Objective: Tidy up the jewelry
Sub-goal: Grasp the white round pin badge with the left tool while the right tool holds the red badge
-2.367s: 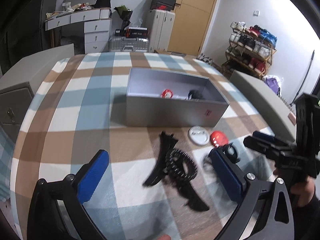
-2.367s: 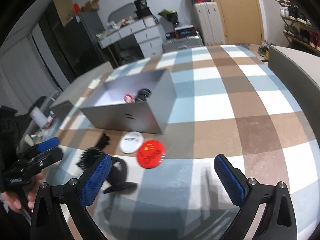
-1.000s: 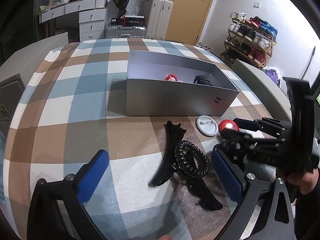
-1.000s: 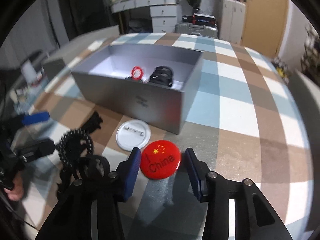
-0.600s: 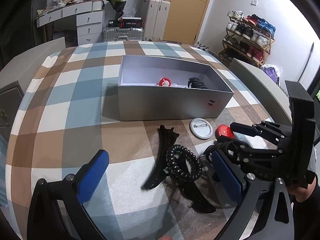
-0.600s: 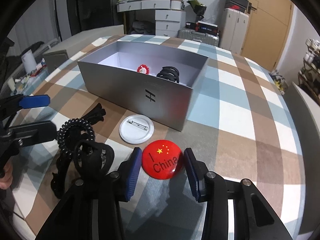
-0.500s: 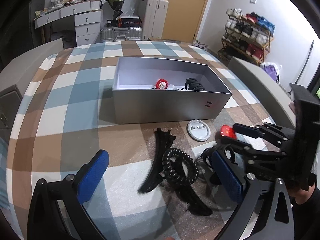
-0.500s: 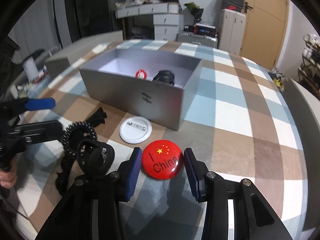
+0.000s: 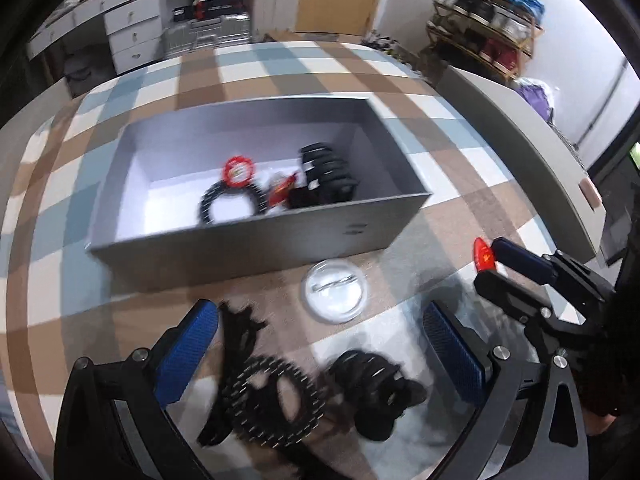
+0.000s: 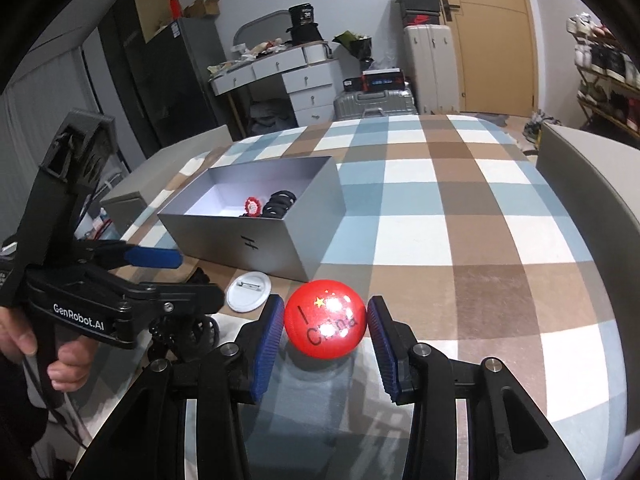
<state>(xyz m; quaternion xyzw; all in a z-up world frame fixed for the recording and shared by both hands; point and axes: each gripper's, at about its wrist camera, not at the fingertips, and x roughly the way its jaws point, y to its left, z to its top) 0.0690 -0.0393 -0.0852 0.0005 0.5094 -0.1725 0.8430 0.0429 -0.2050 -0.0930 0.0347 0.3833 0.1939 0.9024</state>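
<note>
The right gripper has its fingers pinched on the red badge, lifted off the checked blanket, probably bound for the grey box at 11 o'clock; the left gripper hangs wide over black hair ties, ready for them next

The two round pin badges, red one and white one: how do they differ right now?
The red "China" pin badge shows its glossy printed face; the white pin badge shows its plain back with the metal pin. The red one is clamped between the right gripper jaws and lifted off the checked tablecloth; the white one lies flat on it beside the grey box. Both are round and look similar in size.
</note>
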